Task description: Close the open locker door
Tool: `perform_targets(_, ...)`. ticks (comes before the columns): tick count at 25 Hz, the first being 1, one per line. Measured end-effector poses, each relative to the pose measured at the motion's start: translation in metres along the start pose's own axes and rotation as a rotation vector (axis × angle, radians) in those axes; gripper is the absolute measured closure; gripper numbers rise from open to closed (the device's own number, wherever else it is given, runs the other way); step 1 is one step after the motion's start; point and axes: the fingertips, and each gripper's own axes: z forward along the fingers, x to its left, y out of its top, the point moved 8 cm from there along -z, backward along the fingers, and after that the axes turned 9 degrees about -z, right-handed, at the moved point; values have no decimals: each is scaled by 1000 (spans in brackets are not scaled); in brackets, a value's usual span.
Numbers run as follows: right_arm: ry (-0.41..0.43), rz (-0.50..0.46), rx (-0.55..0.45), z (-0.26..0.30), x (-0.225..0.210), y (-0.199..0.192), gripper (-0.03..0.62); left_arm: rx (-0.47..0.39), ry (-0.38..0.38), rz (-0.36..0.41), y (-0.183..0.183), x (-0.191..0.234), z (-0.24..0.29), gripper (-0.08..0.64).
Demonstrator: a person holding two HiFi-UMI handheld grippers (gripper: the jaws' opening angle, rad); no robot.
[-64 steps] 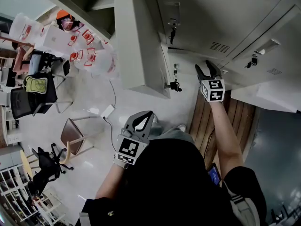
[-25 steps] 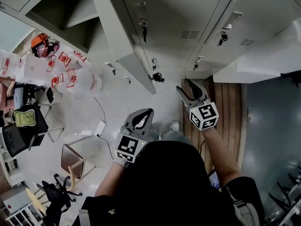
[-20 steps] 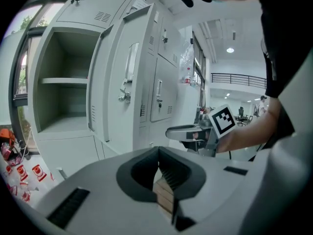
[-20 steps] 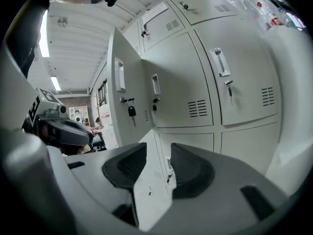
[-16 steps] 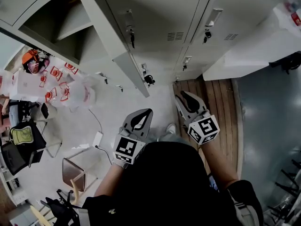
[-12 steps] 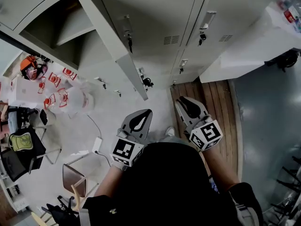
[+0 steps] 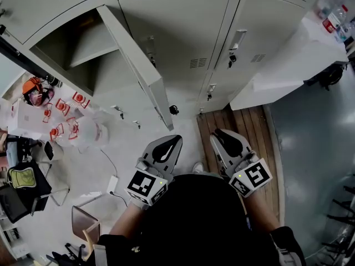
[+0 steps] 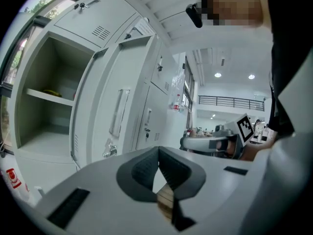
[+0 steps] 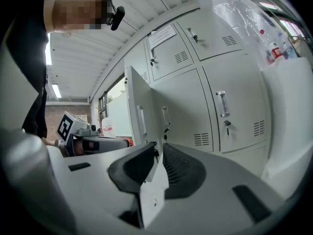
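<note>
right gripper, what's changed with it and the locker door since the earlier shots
The right gripper drew back from the locker door, and its jaws have just closed with nothing between them. The locker door stays open; the left gripper stays shut.

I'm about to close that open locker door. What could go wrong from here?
The open door juts out edge-on toward you; a push from the left gripper, its fingers shut, could glance off it. Keys hang near the door's lower corner; a low swing could snag them.
</note>
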Motion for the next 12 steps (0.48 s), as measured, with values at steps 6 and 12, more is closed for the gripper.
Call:
perform_targets(6, -8, -15, -11, 2, 1, 7, 525, -13, -11, 12, 11, -1, -1, 537)
perform_targets(12, -5, -24, 0, 6, 3, 7, 526, -20, -10, 17, 12, 2, -4, 537)
